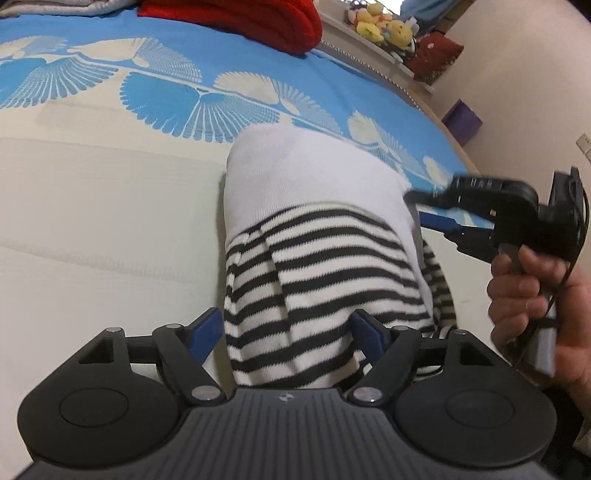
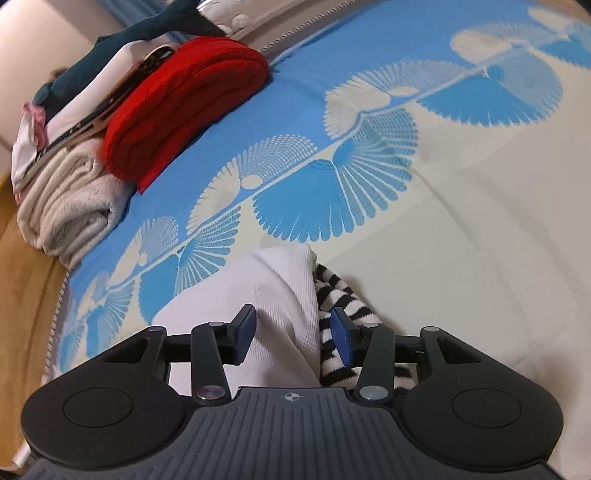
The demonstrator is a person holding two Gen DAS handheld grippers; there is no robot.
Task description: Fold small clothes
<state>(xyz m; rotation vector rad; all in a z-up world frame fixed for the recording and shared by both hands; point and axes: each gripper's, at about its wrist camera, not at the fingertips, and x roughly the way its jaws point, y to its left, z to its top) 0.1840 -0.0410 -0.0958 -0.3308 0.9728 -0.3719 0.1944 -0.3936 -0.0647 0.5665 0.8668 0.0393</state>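
Note:
A small garment, white (image 1: pixel 314 184) with a black-and-white striped part (image 1: pixel 332 277), lies folded on the bedspread (image 1: pixel 92 221). My left gripper (image 1: pixel 286 332) stands open over its near end. The striped cloth lies between its blue pads (image 1: pixel 205 332), and the pads do not press on it. A hand (image 1: pixel 524 280) holds my right gripper (image 1: pixel 419 206) at the garment's right edge. In the right wrist view the right gripper (image 2: pixel 293 332) is shut on a bunched fold of the white cloth (image 2: pixel 258 280), and striped fabric (image 2: pixel 336 291) touches its right pad.
A folded red cloth (image 2: pixel 184 96) and a stack of folded items with a grey towel (image 2: pixel 74 206) sit at the bed's far end. Plush toys (image 1: pixel 384 26) line a shelf, near a purple box (image 1: pixel 461 122). The bed's edge and brown floor (image 2: pixel 22 258) are at left.

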